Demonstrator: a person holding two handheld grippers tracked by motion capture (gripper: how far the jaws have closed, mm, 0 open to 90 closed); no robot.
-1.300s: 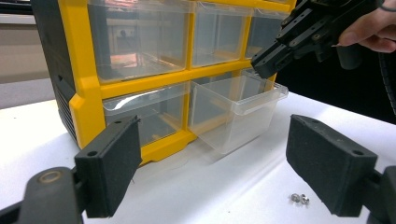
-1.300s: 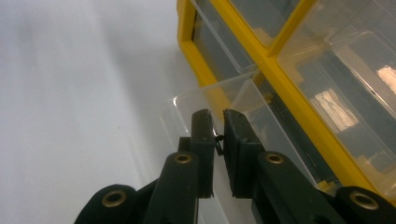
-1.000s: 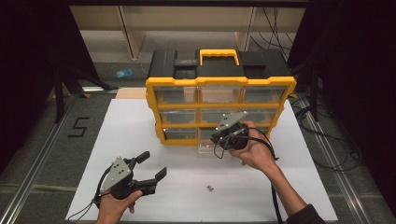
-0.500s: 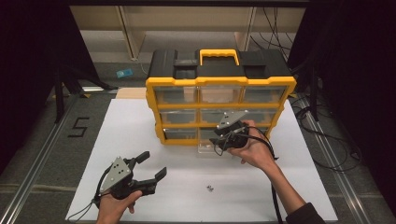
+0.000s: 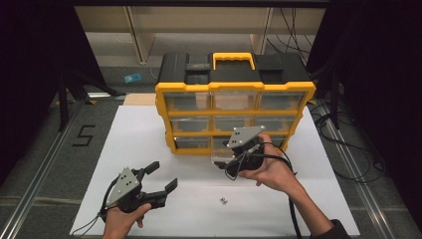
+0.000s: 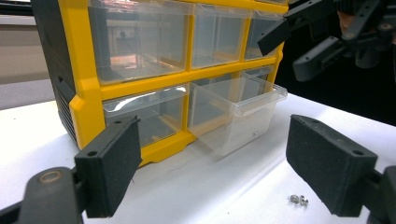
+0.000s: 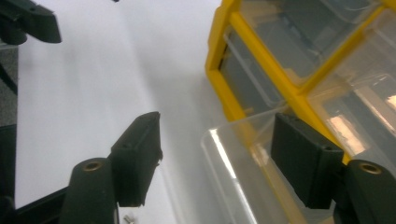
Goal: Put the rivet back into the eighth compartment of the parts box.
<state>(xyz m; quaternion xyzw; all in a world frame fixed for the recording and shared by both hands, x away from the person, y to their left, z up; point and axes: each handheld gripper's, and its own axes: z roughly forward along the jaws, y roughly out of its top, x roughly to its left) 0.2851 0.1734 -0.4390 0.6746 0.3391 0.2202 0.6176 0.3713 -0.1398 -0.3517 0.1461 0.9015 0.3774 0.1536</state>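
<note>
A yellow and black organizer [image 5: 234, 89] with clear drawers stands at the back of the white board. Its bottom middle drawer [image 5: 221, 155] [image 6: 233, 112] is pulled partway out. My right gripper [image 5: 233, 158] [image 7: 217, 154] hovers just in front of that drawer [image 7: 243, 186]. Its jaws have just been opening and now stand open, with the drawer's front rim between them and no pad pressing on it. My left gripper [image 5: 163, 175] [image 6: 219, 163] rests open and empty near the board's front left, facing the organizer.
Two small metal screws [image 5: 223, 201] [image 6: 299, 199] lie on the white board [image 5: 149, 134] between the two hands. The right gripper [image 6: 292, 49] appears at the top right of the left gripper view. Dark floor and rails border the board.
My right hand has drawn back a little from the pulled-out drawer, towards the person. The left hand and gripper have kept still.
</note>
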